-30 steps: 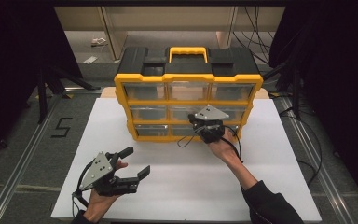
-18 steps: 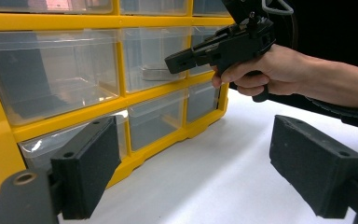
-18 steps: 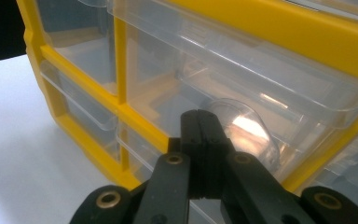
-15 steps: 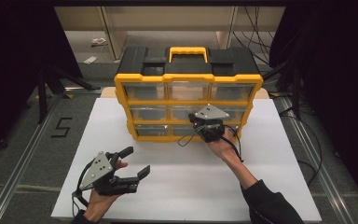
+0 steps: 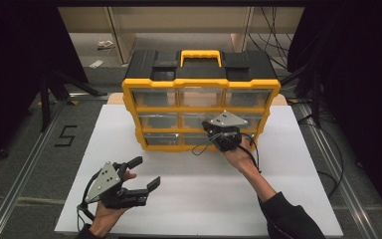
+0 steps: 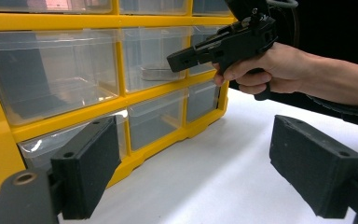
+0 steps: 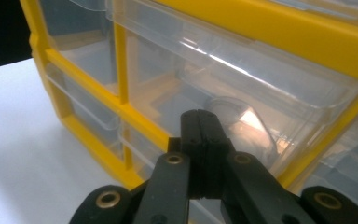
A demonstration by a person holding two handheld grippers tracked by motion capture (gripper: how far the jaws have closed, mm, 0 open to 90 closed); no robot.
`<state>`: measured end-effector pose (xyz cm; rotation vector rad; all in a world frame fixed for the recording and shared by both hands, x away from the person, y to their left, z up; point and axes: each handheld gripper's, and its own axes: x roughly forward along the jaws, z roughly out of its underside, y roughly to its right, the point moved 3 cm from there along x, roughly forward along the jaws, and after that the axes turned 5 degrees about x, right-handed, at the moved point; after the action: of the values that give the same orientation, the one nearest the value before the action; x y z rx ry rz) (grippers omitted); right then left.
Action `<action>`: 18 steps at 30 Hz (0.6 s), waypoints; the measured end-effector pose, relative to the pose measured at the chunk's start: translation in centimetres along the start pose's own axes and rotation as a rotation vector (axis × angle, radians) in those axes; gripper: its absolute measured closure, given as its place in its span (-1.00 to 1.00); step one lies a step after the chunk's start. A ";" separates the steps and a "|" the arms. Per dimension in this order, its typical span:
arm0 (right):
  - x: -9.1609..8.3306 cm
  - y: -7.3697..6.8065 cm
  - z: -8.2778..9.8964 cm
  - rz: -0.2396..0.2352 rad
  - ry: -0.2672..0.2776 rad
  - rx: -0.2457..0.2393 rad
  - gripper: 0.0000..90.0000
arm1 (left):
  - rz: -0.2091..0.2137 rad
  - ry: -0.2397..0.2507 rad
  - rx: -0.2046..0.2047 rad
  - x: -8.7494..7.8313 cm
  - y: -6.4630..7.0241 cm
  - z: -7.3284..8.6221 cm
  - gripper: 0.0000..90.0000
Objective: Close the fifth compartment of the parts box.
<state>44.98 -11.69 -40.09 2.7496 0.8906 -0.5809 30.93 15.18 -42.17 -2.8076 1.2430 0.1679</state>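
Note:
A yellow and black drawer organizer [image 5: 201, 82] with clear drawers stands at the back of the white board [image 5: 204, 199]. My right gripper [image 5: 209, 126] is shut, its tips at the front of the middle drawer [image 5: 195, 120] in the middle row. In the right gripper view the closed jaws [image 7: 200, 126] point at that clear drawer [image 7: 270, 98], and nothing shows between them. My left gripper [image 5: 146, 172] hovers open over the board's front left, holding nothing. Its pads [image 6: 86, 163] stand wide apart, facing the organizer [image 6: 121, 21] and the right gripper [image 6: 186, 58].
A black handle recess and yellow carry handle [image 5: 200, 56] top the organizer. A "5" mark [image 5: 65, 135] lies on the floor at left. Cables [image 5: 328, 164] run along the right side. Bare board stretches in front of the organizer.

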 end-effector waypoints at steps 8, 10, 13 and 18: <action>-1.4 -0.6 -0.2 -0.038 0.015 0.003 1.00 | 0.001 -0.002 0.000 0.1 0.0 0.0 -0.66; -1.8 -0.6 -0.3 -0.051 0.021 0.007 1.00 | 0.001 -0.003 0.002 0.1 0.0 0.0 -0.66; -2.3 -0.8 -0.4 -0.067 0.028 0.016 0.95 | 0.001 -0.001 0.002 0.1 0.1 0.0 -0.66; -3.3 -1.2 -0.3 -0.112 0.044 0.009 0.58 | 0.002 -0.005 0.004 0.1 0.0 0.0 -0.66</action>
<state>41.92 -12.32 -38.47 2.7444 1.0595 -0.5472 30.98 15.07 -42.20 -2.8013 1.2444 0.1720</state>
